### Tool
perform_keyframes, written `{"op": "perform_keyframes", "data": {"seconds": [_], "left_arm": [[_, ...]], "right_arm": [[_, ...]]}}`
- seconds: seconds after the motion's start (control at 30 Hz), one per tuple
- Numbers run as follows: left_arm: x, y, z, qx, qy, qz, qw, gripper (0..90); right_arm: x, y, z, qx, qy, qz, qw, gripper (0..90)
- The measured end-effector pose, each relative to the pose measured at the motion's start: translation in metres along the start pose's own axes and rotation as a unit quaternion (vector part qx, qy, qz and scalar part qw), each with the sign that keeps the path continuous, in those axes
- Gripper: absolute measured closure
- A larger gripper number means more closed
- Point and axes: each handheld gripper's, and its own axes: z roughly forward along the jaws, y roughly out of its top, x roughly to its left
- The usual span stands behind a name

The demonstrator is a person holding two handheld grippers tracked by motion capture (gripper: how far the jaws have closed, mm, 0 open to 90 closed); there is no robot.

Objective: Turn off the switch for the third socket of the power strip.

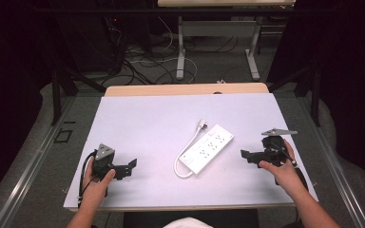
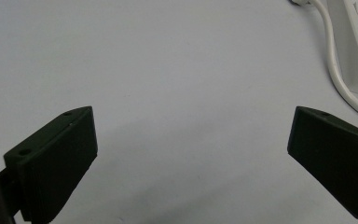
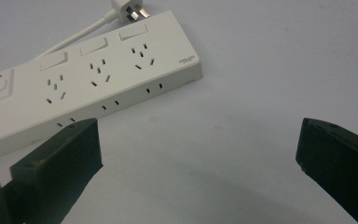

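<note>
Holding my left gripper point(image 1: 132, 165) near the worktop's point(image 1: 138, 118) near-left corner, its jaws spread wide over bare white surface. My right gripper point(image 1: 244, 154) sits by the right edge, jaws likewise spread, empty. The white power strip point(image 1: 207, 147) lies between them, nearer the right edge, its cord point(image 1: 186, 147) looping beside it; the plug point(image 3: 129, 11) is partly cut off, prongs perhaps three.

A lab: dark frame rig point(image 1: 57, 90), tangled floor cables point(image 1: 142, 64), white-covered test table point(image 1: 147, 118)
</note>
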Motion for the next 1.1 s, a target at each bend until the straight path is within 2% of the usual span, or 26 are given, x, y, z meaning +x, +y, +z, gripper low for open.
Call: {"op": "perform_keyframes", "data": {"seconds": [0.27, 0.4, 0.83, 1.1], "left_arm": [[0.0, 0.0, 0.0, 0.001, 0.0, 0.0, 1.0, 1.5], [-0.001, 0.0, 0.001, -0.004, 0.004, -0.001, 1.0, 1.5], [0.0, 0.0, 0.001, 0.0, 0.0, 0.0, 1.0, 1.5], [0.0, 0.0, 0.001, 0.001, 0.0, 0.0, 1.0, 1.5]], "right_arm": [[-0.012, -0.022, 0.001, -0.009, -0.013, 0.02, 0.9997, 0.0], [-0.018, -0.029, 0.002, -0.012, -0.021, 0.022, 0.9995, 0.0], [-0.032, -0.04, 0.006, -0.029, -0.041, 0.045, 0.9977, 0.0], [-0.037, -0.044, 0.008, -0.031, -0.051, 0.045, 0.9972, 0.0]]}}
